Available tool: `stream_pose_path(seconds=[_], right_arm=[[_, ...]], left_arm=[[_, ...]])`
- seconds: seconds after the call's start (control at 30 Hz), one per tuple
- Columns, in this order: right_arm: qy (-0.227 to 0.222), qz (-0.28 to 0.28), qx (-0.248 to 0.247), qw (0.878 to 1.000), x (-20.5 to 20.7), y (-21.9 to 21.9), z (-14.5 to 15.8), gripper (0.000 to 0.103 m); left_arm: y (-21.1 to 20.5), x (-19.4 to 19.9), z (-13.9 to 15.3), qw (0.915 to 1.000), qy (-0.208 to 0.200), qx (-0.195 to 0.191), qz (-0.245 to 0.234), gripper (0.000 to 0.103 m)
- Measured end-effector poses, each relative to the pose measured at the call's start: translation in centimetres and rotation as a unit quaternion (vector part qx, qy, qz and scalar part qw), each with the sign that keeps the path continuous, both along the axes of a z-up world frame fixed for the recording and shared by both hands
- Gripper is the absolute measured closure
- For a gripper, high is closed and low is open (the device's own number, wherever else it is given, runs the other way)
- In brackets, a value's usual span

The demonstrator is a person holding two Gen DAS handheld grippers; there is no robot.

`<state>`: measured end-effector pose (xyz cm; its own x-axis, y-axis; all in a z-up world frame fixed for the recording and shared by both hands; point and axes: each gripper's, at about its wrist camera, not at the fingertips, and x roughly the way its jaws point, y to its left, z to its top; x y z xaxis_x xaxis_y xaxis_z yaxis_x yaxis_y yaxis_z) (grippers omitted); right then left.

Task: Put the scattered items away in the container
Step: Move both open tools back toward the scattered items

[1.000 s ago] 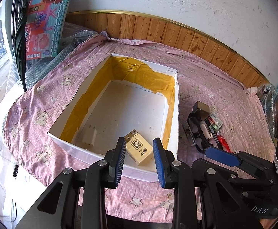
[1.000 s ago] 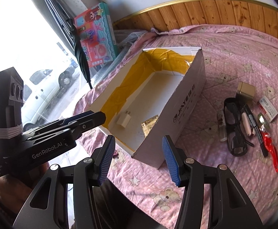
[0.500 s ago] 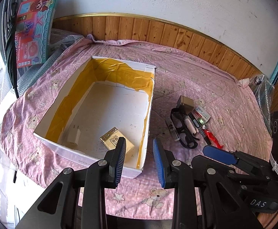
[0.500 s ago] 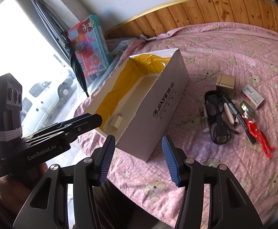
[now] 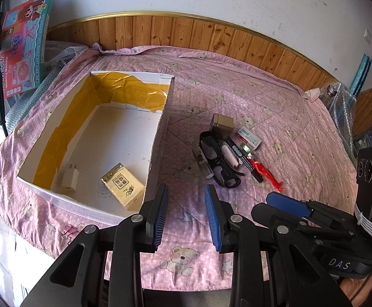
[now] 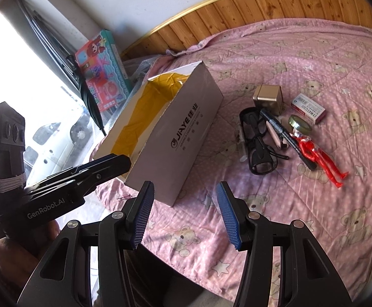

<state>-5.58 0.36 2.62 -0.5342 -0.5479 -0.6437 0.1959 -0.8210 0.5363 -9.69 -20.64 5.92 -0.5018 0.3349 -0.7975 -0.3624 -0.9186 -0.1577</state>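
An open white cardboard box point(image 5: 160, 133) point(image 6: 186, 133) with yellow tape inside lies on the pink bedspread. It holds a white charger point(image 5: 69, 179) and a yellow packet point(image 5: 123, 186). Right of the box lies a cluster: black glasses point(image 5: 218, 162) point(image 6: 258, 138), a gold cube box point(image 5: 221, 122) point(image 6: 267, 96), a black marker point(image 5: 243, 157) point(image 6: 285, 135), a red toy figure point(image 5: 264, 172) point(image 6: 318, 158), a small white carton point(image 5: 248, 138) point(image 6: 308, 108), a round tin point(image 6: 299, 124). My left gripper point(image 5: 186, 211) hovers open near the box's near right corner. My right gripper point(image 6: 183, 211) is open above the bedspread's near edge.
A colourful toy box point(image 5: 23, 41) point(image 6: 101, 69) leans at the left by a window with bubble wrap beneath. Wood panelling point(image 5: 211, 38) runs behind the bed. A hand point(image 6: 14, 255) holds the left gripper. A pink clip point(image 5: 67, 231) lies near the bedspread's front edge.
Both views have swung rightward: the box has slid left in each frame and the cluster of items has come closer to centre. Both grippers stay open and empty.
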Motion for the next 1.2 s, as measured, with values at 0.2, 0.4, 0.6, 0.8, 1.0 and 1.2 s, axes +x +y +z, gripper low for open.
stream_pose_path(seconds=[0.2, 0.4, 0.6, 0.8, 1.0, 1.2], right_arm=[[-0.007, -0.015, -0.004, 1.0, 0.0, 1.4, -0.7, 0.049], [-0.017, -0.029, -0.006, 0.999, -0.2, 3.0, -1.5, 0.051], [-0.029, -0.047, -0.006, 0.998, -0.6, 4.6, -2.5, 0.055], [-0.043, -0.063, -0.004, 0.997, -1.4, 6.2, -3.6, 0.057], [-0.057, -0.077, 0.001, 0.995, -2.5, 7.7, -4.9, 0.058], [-0.068, -0.09, 0.009, 0.994, -3.8, 9.3, -6.2, 0.058]], left_arm=[[2.0, 0.1, -0.5, 0.9997, -0.009, -0.003, -0.022, 0.072], [3.7, -0.1, -1.2, 0.9991, -0.018, -0.005, -0.038, 0.072], [5.2, -0.8, -2.1, 0.9984, -0.029, -0.004, -0.047, 0.072], [6.8, -1.9, -3.4, 0.9975, -0.045, 0.001, -0.055, 0.072], [7.7, -3.5, -4.9, 0.9966, -0.063, 0.006, -0.054, 0.072], [8.2, -5.4, -6.5, 0.9956, -0.081, 0.012, -0.046, 0.068]])
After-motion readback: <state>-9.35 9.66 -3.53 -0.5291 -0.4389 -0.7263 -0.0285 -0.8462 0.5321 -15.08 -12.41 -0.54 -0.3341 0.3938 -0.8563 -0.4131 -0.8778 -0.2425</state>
